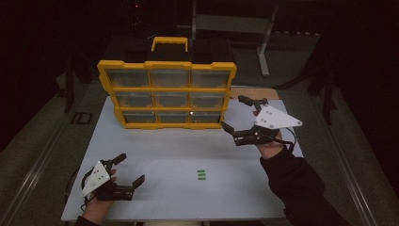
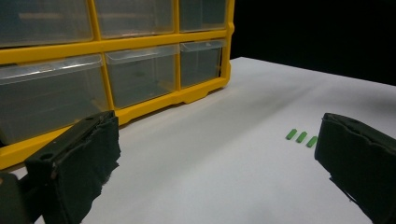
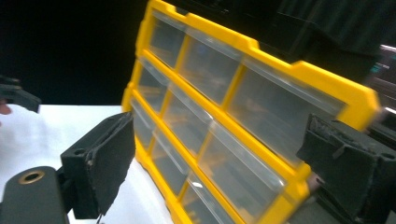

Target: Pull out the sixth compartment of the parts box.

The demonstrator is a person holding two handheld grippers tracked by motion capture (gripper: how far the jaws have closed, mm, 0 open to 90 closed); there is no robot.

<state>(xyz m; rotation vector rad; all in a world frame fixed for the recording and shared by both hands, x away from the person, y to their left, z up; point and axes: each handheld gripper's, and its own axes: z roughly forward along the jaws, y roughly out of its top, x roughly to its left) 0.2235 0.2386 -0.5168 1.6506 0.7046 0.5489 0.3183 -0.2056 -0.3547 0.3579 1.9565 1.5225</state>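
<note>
Organizer: the yellow drawer cabinet stood upright at the back of the white table.
Handling: probably rigid, light plastic, slick drawer fronts; best taken by a drawer lip.
Right gripper: fingers apart, beside its right edge.
Left gripper: fingers apart, empty, well apart from it.
Green pieces: lay on the table between the grippers.

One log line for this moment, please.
left gripper: open, idle | right gripper: open, at yellow clear-drawer organizer right edge | three small green pieces: untouched on white table
</note>
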